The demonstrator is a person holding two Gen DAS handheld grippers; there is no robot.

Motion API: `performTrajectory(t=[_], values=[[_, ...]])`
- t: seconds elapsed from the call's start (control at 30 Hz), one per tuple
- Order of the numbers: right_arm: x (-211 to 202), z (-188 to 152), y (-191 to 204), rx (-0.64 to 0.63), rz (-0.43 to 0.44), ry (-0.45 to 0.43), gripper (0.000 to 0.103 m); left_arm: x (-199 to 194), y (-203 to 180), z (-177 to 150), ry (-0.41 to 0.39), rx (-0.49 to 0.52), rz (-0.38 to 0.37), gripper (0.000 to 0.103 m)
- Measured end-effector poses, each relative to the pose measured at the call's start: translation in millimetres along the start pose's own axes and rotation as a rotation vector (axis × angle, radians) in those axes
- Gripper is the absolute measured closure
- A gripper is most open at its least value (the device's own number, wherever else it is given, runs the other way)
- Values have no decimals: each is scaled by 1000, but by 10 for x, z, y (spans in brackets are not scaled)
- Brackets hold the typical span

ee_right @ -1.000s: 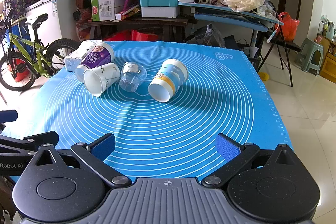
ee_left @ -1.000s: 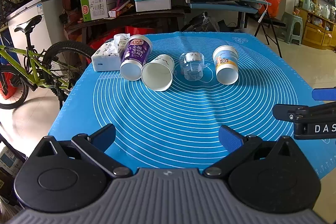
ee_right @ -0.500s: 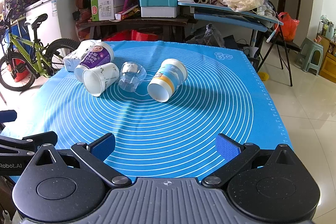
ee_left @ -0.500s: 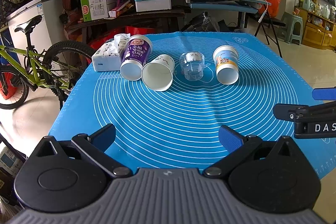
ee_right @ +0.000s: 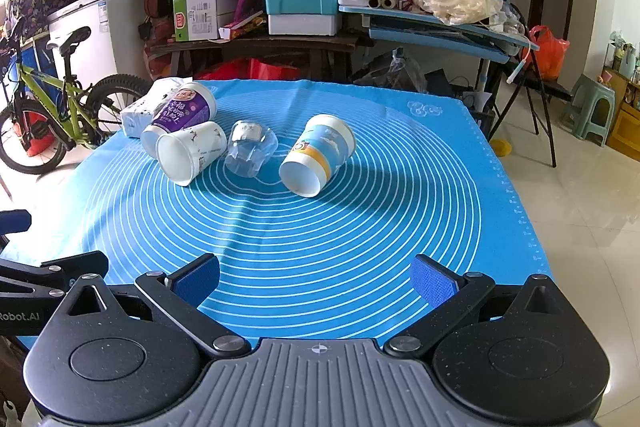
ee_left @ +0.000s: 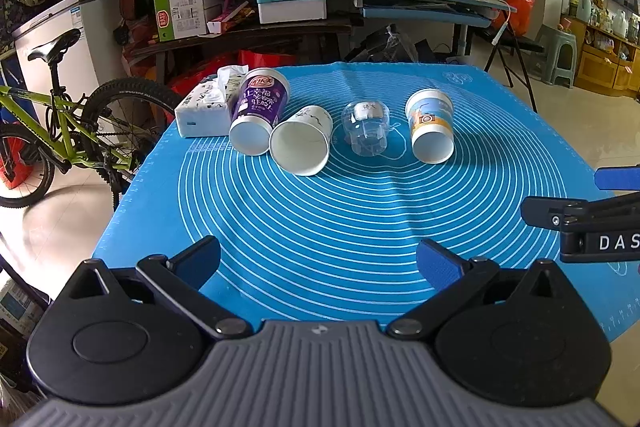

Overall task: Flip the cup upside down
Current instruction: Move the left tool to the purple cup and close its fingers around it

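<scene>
Blue-matted counter (ee_left: 360,227), four cups lying toppled along far side.
Wide bare mat toward near edge; left tongs (ee_left: 318,259) and right tongs (ee_right: 316,279) spread wide, holding nothing.

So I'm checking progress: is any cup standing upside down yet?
No, the purple cup, white cup, clear cup and blue-orange cup all lie on their sides.

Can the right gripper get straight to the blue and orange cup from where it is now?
Probably yes. The right gripper is open, and only bare mat lies between it and the blue and orange cup, which lies on its side apart from the clear cup.
</scene>
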State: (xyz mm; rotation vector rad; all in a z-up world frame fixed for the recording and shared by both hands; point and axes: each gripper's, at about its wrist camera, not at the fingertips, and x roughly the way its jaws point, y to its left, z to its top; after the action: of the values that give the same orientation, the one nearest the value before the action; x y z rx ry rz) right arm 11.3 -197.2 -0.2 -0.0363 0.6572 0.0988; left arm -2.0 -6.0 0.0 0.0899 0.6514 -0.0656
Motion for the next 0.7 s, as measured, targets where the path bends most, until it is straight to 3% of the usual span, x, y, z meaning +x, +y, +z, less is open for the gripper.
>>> performTrajectory(t=[0.43, 0.7], values=[[112, 133, -172, 45, 5, -42, 0, 246, 299, 226, -28, -65, -6, 1], [330, 269, -299, 94, -5, -75, 0, 698, 509, 635, -118, -13, 73, 1]])
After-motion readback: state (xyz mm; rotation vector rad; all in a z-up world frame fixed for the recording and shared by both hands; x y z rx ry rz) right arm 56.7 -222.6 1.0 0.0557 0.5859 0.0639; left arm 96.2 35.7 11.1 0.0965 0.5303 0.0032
